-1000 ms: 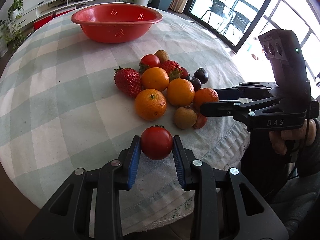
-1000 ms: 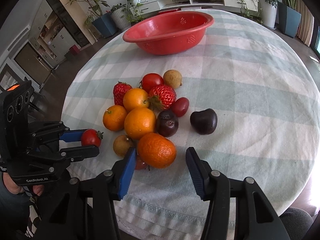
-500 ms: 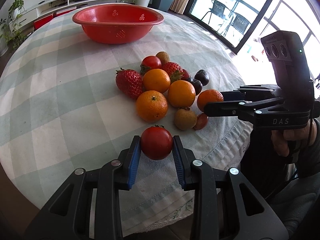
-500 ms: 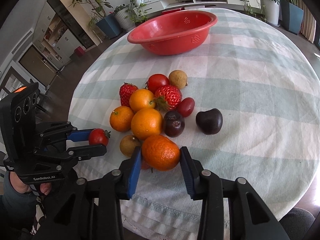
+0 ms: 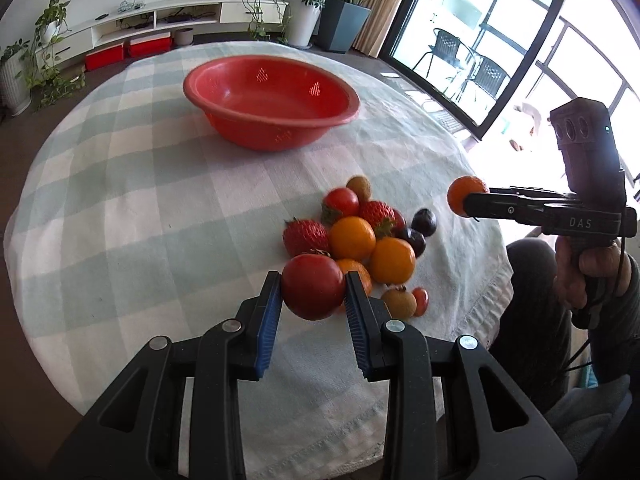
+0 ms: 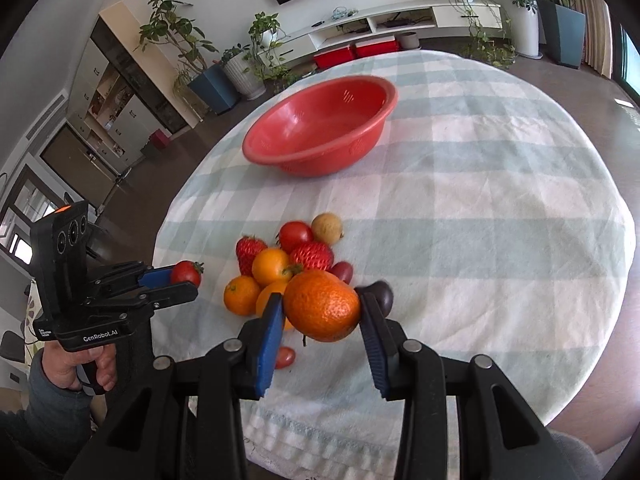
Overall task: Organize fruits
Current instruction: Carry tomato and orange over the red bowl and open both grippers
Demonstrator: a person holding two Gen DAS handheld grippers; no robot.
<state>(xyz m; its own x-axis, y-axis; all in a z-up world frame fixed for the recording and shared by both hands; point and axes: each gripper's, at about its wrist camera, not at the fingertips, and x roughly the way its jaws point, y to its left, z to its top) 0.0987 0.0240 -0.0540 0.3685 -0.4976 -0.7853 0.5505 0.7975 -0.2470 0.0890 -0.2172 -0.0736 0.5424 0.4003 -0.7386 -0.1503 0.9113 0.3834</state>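
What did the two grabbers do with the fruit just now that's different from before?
The right gripper closed its fingers on the mandarin and lifted it out of the fruit pile. The left gripper, already shut on the tomato, raised it off the tablecloth too. The red bowl and the other fruit stayed put.

Red tomato (image 5: 313,286) and orange mandarin (image 6: 322,306): each held aloft. Remaining fruit pile (image 5: 360,236): clustered on desk. Red basin (image 5: 272,102): upright, empty, well apart.
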